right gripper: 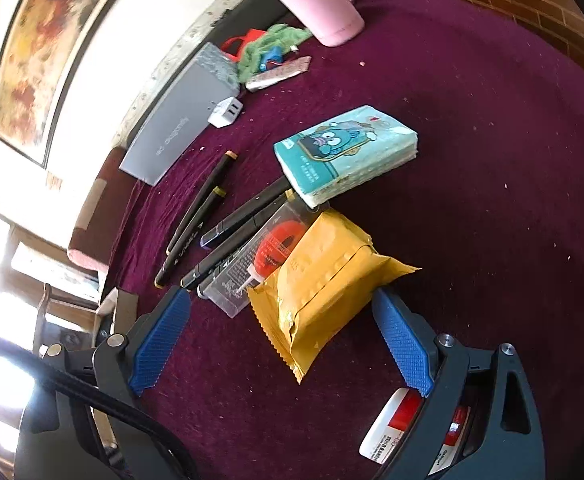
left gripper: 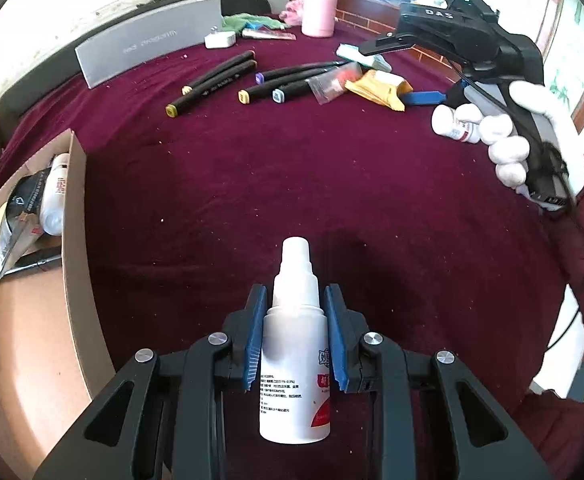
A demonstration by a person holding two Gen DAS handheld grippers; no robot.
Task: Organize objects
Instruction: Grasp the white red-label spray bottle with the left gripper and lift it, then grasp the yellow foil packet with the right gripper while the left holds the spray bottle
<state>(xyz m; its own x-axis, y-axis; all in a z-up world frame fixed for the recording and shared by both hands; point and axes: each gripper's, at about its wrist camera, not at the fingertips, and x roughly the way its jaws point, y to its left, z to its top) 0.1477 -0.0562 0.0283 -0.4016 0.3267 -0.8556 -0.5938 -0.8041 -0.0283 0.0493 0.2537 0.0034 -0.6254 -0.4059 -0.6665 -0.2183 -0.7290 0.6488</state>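
Observation:
A white spray bottle [left gripper: 296, 344] with a red and white label stands between the blue pads of my left gripper [left gripper: 296, 292], which is shut on its body above the maroon cloth. An open cardboard box [left gripper: 73, 240] at the left holds white bottles and packets. My right gripper [right gripper: 279, 300] is open, its blue fingers either side of a yellow packet [right gripper: 324, 280] without touching it. A white-gloved hand [left gripper: 532, 136] holds that gripper at the right of the left wrist view. A small white bottle [left gripper: 452, 124] with a red label lies beneath it.
Several black markers [right gripper: 199, 208] lie beside a clear pack with a red item [right gripper: 267, 252]. Beyond them are a teal tissue pack [right gripper: 348, 152], a grey box [left gripper: 151, 44], a white charger [left gripper: 219, 40], a green cloth [right gripper: 271, 44] and a pink flask [left gripper: 320, 4].

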